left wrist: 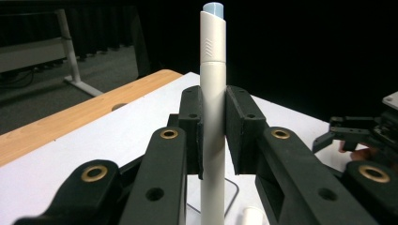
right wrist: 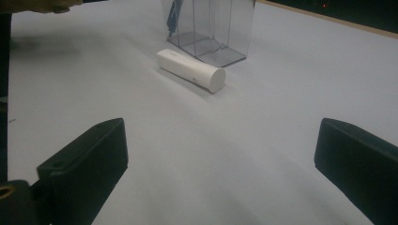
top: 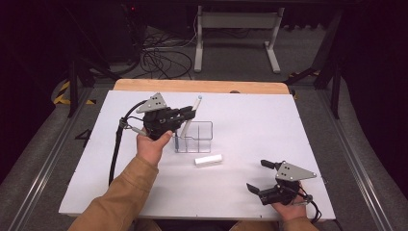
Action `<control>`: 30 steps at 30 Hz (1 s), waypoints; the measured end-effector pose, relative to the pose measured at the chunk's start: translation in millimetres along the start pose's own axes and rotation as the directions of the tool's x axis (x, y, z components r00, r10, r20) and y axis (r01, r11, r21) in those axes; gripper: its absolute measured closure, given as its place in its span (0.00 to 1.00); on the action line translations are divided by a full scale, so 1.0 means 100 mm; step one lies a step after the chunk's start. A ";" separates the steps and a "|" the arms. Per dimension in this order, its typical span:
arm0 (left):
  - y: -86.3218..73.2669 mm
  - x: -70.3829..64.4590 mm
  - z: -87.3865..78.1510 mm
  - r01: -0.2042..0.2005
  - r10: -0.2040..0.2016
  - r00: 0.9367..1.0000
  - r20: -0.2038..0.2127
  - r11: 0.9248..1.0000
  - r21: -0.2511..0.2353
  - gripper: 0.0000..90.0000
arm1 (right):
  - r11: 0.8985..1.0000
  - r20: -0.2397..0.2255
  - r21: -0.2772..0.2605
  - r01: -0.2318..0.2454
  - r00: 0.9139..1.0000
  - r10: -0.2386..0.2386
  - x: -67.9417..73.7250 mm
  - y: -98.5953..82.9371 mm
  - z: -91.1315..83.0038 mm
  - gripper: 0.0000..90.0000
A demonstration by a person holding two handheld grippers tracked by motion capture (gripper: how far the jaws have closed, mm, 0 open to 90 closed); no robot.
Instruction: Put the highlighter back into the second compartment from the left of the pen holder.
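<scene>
L claw [left wrist: 214, 136] tight round white pen [left wrist: 212, 70], above clear organiser [top: 195, 137].

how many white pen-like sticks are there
2: a long white plastic pen clamped in the left gripper over the clear organiser; a short white cylinder lying before it.

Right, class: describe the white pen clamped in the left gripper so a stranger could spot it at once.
Start at the white table and find the clear organiser near its middle. Just above its left end, the left gripper clamps a slim white pen. Unlike the stubby white cylinder lying flat nearby, it stands upright with a pale blue tip.
</scene>
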State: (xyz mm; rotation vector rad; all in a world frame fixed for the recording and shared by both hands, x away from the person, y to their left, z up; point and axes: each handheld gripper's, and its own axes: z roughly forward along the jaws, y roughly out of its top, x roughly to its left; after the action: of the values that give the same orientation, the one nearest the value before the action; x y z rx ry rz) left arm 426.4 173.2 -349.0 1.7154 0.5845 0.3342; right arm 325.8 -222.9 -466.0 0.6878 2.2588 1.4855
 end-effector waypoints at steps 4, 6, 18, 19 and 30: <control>-0.02 0.02 0.06 -0.002 0.002 1.000 -0.001 1.000 -0.015 0.86 | 1.000 0.000 0.001 0.000 1.000 0.000 0.00 0.00 0.00 0.04; -0.03 0.02 0.09 -0.004 0.004 1.000 0.001 1.000 -0.020 0.87 | 1.000 -0.001 0.001 0.000 1.000 0.000 0.00 0.00 0.00 0.04; -0.09 0.04 0.25 -0.044 0.044 0.999 -0.022 0.999 0.005 0.86 | 1.000 -0.004 0.000 0.003 1.000 -0.003 0.00 0.00 0.00 0.04; -0.10 0.05 0.26 -0.043 0.043 0.999 -0.022 0.999 0.003 0.86 | 1.000 -0.004 0.000 0.003 1.000 -0.003 0.00 0.00 0.00 0.04; -0.15 0.09 0.33 -0.046 0.047 0.998 -0.029 0.999 0.028 0.86 | 1.000 -0.005 0.000 0.003 1.000 -0.003 0.00 0.00 0.00 0.04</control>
State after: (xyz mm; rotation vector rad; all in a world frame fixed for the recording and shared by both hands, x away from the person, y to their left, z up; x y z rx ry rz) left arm 447.8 152.7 -371.8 1.7555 0.5738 0.3871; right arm 325.7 -222.9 -466.0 0.6811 2.2618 1.4875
